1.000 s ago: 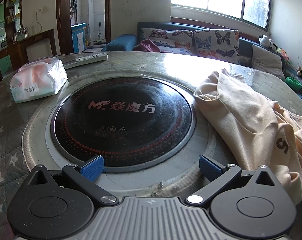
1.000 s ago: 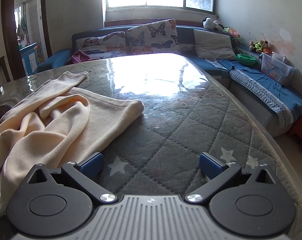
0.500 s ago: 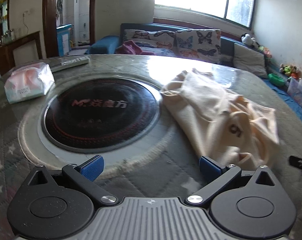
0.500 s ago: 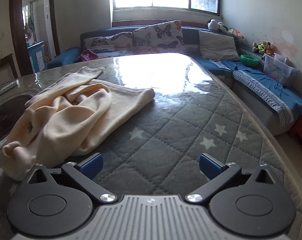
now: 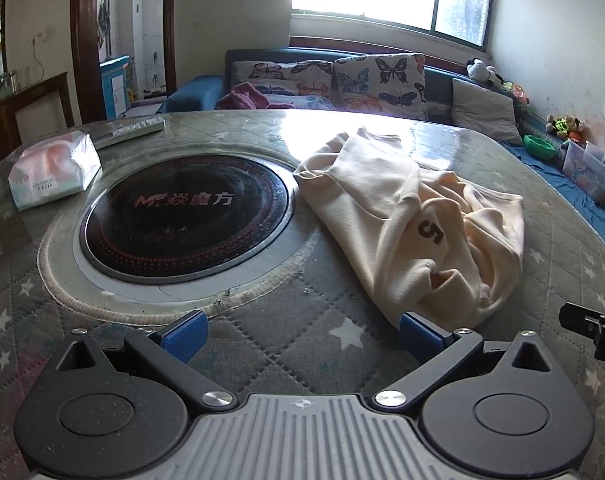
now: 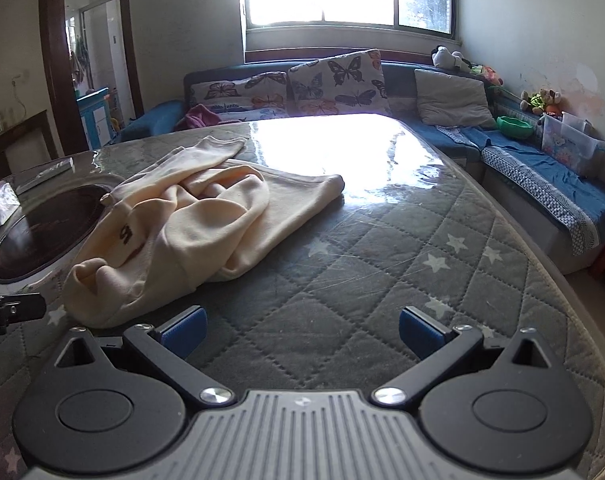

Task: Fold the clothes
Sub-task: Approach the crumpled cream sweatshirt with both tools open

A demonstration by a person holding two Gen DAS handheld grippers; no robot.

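**Cream garment bunched on the quilted table, both grippers spread and empty**

At the table's left edge sits a soft plastic pack of pink and white tissues (image 5: 54, 170), sealed, with a flat grey remote control (image 5: 128, 131) lying just behind it. Next comes the round black glass induction cooktop (image 5: 184, 216), set flush into the grey star-patterned quilted table cover (image 5: 286, 344) and ringed by a pale border.

Just right of the cooktop lies the crumpled cream long-sleeved garment (image 5: 414, 224), a dark "5" printed on it; one sleeve reaches towards the table's far edge and its near hem bunches towards the near edge. The left gripper (image 5: 300, 332) hovers low over the cover with its blue-padded fingers wide apart and nothing between them, its right finger just beside the garment's near hem. The right gripper (image 6: 300, 332) is likewise spread and empty over bare cover, the garment (image 6: 190, 232) to its left.

Past the table's right edge, on the blue sofa, a green bowl (image 6: 514, 126) and a clear plastic storage box (image 6: 568, 146) stand; their contents cannot be made out.

Compared with a second ago, both cameras have pulled back: more of the table shows, the garment lies farther ahead, and each gripper's tip now shows at the edge of the other's view.
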